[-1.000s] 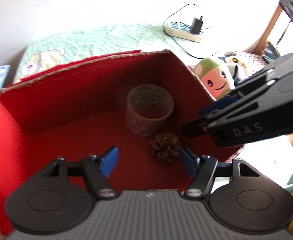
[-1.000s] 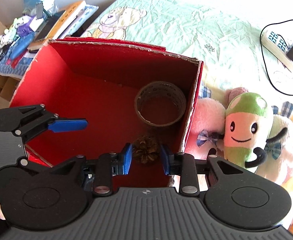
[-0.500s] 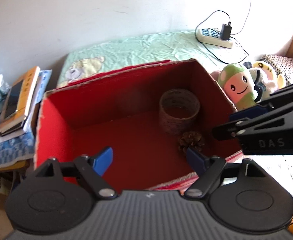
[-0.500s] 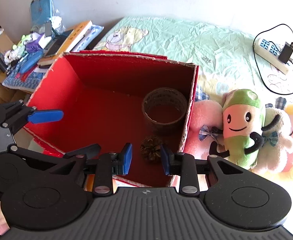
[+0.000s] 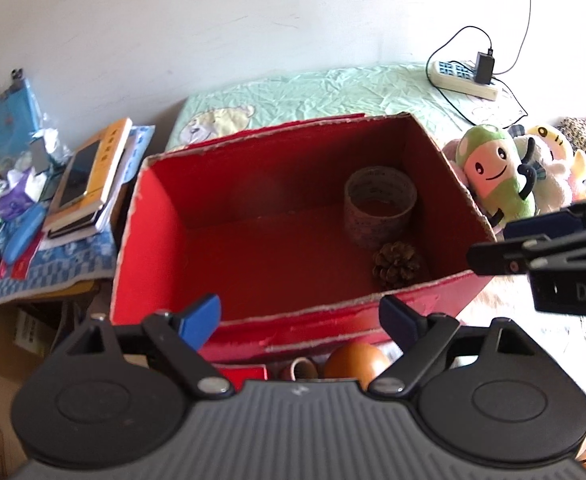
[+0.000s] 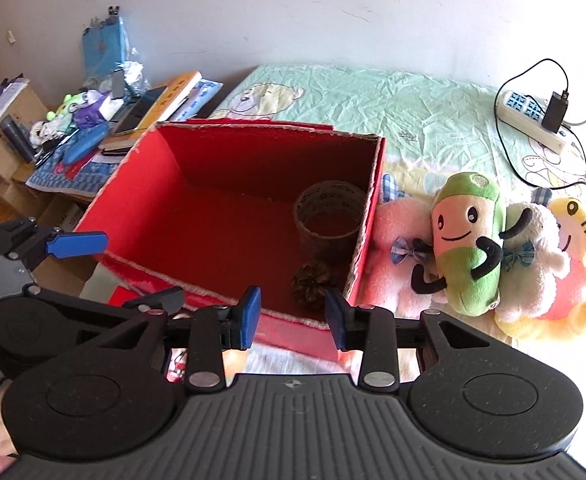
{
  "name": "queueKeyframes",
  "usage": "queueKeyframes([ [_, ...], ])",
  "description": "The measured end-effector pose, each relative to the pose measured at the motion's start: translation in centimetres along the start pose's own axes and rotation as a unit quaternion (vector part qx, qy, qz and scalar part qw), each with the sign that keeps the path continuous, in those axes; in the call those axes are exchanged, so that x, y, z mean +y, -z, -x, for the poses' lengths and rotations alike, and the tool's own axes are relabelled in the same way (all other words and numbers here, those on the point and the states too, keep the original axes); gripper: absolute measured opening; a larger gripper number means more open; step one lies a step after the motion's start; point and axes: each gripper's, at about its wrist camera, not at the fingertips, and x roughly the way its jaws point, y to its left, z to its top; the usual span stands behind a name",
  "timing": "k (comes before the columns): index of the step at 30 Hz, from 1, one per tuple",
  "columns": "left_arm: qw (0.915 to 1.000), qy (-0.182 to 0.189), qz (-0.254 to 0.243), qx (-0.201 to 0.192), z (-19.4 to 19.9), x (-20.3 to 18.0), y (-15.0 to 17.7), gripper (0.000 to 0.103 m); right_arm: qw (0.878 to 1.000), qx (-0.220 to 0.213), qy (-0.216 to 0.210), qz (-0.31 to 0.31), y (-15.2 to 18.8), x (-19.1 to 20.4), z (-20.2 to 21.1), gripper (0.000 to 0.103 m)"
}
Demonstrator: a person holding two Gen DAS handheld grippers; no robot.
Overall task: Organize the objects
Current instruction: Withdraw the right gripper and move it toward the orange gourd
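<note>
We see the red cardboard box [image 6: 141,216] on the bed w/ the green sheet [image 6: 393,108]. Inside, at its right end, a tape roll [image 5: 379,206] stands on its side wall, hole facing up, and a pine cone [image 5: 397,264] lies just in front of it, near the box's front wall; in the right wrist view they look to be touching, but it's too dark there to be sure. Left gripper [image 5: 299,318] has just been opening: jaws wide, nothing btwn them, above the box's front edge. Right gripper [image 6: 293,316] has also just been opening; its gap is narrower, pads empty, w/ the cone seen beyond them in the box. Plush toys [image 6: 469,240] lie right of the box, touching its wall. A power strip [image 6: 531,120] sits farther back on the sheet. Books [image 5: 89,176] are stacked left of the box.
</note>
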Motion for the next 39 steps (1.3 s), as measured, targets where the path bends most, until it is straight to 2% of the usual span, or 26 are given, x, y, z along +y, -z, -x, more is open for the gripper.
queueKeyframes([
  [9, 0.9994, -0.026, 0.023, 0.004, 1.2, -0.9, 1.5, 0.089, 1.000, -0.008, -0.022, 0.008, 1.6, 0.8, 0.9, 0.038],
  [17, 0.9981, -0.042, 0.037, 0.026, 0.8, -1.7, 3.4, 0.091, 1.000, -0.011, -0.021, 0.002, 3.8, 1.1, 0.5, 0.038],
  [27, 0.9960, -0.051, 0.045, 0.058, -0.7, -2.3, 5.5, 0.092, 0.999, 0.017, -0.018, -0.032, 6.5, 0.6, -1.3, 0.038],
  [39, 0.9948, -0.049, 0.031, 0.084, -2.4, -2.5, 7.4, 0.092, 0.995, 0.037, -0.023, -0.089, 8.6, 0.1, -2.9, 0.038],
])
